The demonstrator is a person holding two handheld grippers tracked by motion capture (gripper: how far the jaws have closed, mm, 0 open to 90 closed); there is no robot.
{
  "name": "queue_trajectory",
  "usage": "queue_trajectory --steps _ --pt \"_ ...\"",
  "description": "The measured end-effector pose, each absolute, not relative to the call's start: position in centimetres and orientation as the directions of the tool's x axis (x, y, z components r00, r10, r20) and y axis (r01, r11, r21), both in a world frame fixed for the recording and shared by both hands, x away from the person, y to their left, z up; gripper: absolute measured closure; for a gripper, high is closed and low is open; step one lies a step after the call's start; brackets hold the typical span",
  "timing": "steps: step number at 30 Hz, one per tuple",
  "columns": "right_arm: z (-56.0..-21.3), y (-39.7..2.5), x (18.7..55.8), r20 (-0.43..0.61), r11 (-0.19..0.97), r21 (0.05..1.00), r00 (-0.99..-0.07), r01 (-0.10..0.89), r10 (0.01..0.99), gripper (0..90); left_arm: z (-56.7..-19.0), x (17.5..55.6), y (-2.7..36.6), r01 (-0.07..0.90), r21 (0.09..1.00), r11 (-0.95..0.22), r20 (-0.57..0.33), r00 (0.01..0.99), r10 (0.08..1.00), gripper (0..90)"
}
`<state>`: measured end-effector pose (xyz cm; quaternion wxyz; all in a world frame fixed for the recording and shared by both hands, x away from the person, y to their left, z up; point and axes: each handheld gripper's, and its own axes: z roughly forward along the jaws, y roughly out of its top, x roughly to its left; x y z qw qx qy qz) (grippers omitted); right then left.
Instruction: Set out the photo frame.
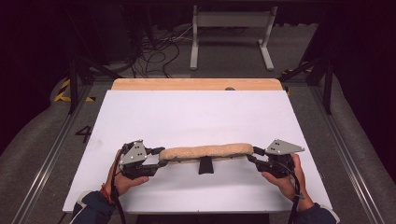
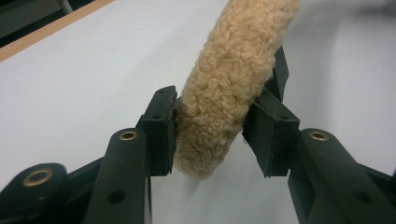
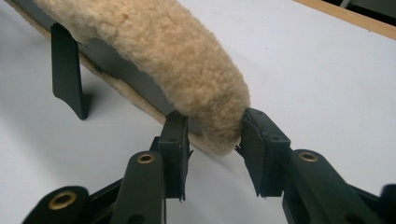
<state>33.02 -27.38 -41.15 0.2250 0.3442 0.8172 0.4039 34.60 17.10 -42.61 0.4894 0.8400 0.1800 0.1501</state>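
Observation:
A long tan fleece pad with a dark backing and a black strap hanging from its middle is held stretched out just above the white table. My left gripper is shut on its left end, the fleece pad pinched between both black pads. My right gripper is shut on the right end, where the fleece pad narrows between the jaws. The black strap hangs down to the table in the right gripper view.
The white table has a wooden strip along its far edge. Beyond it stand a white metal frame and loose cables on the floor. Metal rails run along both sides of the table.

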Motion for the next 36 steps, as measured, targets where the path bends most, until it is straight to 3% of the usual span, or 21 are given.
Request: queue_trajectory --steps 14,18,29,36 --pt "-41.2 -27.1 33.5 -0.105 0.436 0.811 -0.636 0.39 0.765 65.9 -42.6 33.7 17.0 0.158 0.873 -0.462 0.077 0.89 0.449 58.2" --pt "-41.6 -27.5 33.9 -0.079 0.402 0.813 -0.605 0.42 0.792 61.4 -42.7 33.8 16.9 0.166 0.876 -0.453 0.065 0.89 0.451 58.2" --pt "-41.7 -26.8 35.2 -0.088 0.378 0.825 -0.565 0.42 0.821 70.0 -42.7 33.1 16.6 0.163 0.87 -0.466 0.079 0.886 0.457 60.1" --pt "-41.7 -26.4 37.0 -0.085 0.37 0.829 -0.56 0.419 0.824 71.0 -42.9 32.7 16.2 0.181 0.876 -0.448 0.066 0.874 0.481 60.6"
